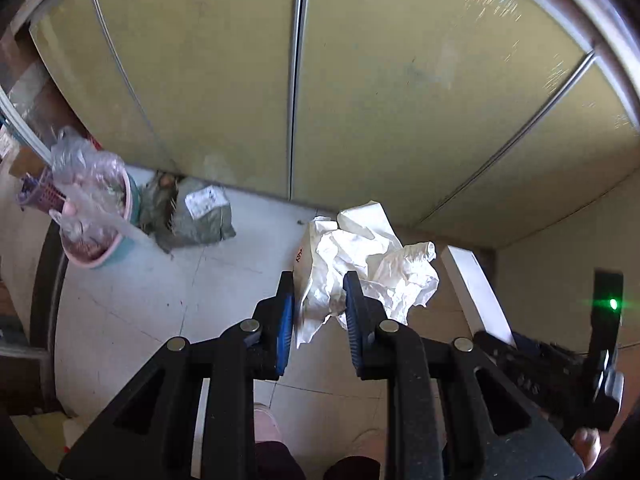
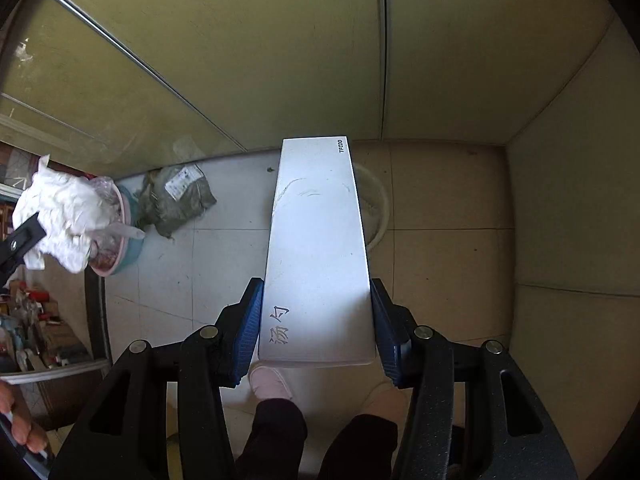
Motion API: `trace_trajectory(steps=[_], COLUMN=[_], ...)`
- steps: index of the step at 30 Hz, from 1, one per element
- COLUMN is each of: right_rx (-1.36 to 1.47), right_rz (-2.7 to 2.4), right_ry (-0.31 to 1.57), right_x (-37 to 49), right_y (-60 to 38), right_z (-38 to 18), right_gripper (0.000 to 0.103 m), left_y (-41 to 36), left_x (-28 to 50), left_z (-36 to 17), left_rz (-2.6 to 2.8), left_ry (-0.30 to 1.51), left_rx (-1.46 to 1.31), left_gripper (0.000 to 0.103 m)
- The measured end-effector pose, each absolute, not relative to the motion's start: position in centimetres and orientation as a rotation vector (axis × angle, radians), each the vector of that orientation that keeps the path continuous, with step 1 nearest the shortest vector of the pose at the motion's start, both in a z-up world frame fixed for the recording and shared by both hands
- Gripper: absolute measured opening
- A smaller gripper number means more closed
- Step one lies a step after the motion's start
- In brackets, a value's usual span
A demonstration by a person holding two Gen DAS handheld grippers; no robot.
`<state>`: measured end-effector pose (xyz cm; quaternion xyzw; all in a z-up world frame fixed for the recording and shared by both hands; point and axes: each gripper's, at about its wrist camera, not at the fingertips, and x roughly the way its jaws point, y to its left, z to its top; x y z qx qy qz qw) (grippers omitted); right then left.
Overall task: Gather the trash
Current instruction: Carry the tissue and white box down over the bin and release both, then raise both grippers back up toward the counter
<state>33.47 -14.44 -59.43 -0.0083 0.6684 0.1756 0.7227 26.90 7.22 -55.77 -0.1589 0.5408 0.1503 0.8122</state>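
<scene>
Trash bin (image 1: 116, 216) beside grey parcel (image 1: 206, 216)

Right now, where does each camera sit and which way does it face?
Left wrist: on the left gripper, facing steeply down at crumpled white paper it holds; feet show below.
Right wrist: on the right gripper, facing down at a clamped white box; legs, slippers show.
Shared: pink bin, grey parcel.

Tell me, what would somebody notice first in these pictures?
Probably the long white box clamped in the right tongs, held over the tiled floor. Next, the crumpled white paper pinched in the left tongs. On the floor to the left stands a pink bin lined with plastic.
</scene>
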Motion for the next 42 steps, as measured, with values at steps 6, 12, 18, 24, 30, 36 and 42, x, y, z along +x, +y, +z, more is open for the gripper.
trace_trajectory(steps=[6, 12, 18, 24, 30, 36, 42], right_rx=[-0.062, -0.04, 0.034, 0.034, 0.074, 0.107, 0.092], right_rz=[0.416, 0.361, 0.339, 0.307, 0.296, 0.317, 0.319], right_ry=[1.512, 1.443, 1.372, 1.276, 1.212, 1.158, 1.044], right_x=[36.6, 37.7, 38.3, 37.6, 36.7, 37.0, 34.9], right_y=[-12.5, -13.5, -17.3, -20.3, -20.8, -19.8, -18.7], right_z=[-64.4, -64.1, -60.8, -54.8, -49.2, -43.4, -33.6], right_gripper=[0.048, 0.051, 0.051, 0.051, 0.051, 0.051, 0.051], left_y=[6.6, 5.3, 2.7, -0.4, -0.3, 0.4, 2.3], left_x=[28.8, 30.9, 33.3, 34.6, 33.7, 32.1, 29.8], left_z=[-59.3, -61.3, -61.4, -60.4, -56.2, -47.6, -35.8], left_rz=[0.305, 0.248, 0.151, 0.116, 0.11, 0.132, 0.127], left_ry=[1.171, 1.194, 1.198, 1.228, 1.234, 1.165, 1.028], left_rx=[-0.313, -0.32, -0.324, -0.262, -0.288, -0.24, -0.239], left_gripper=[0.023, 0.024, 0.028, 0.065, 0.065, 0.065, 0.065])
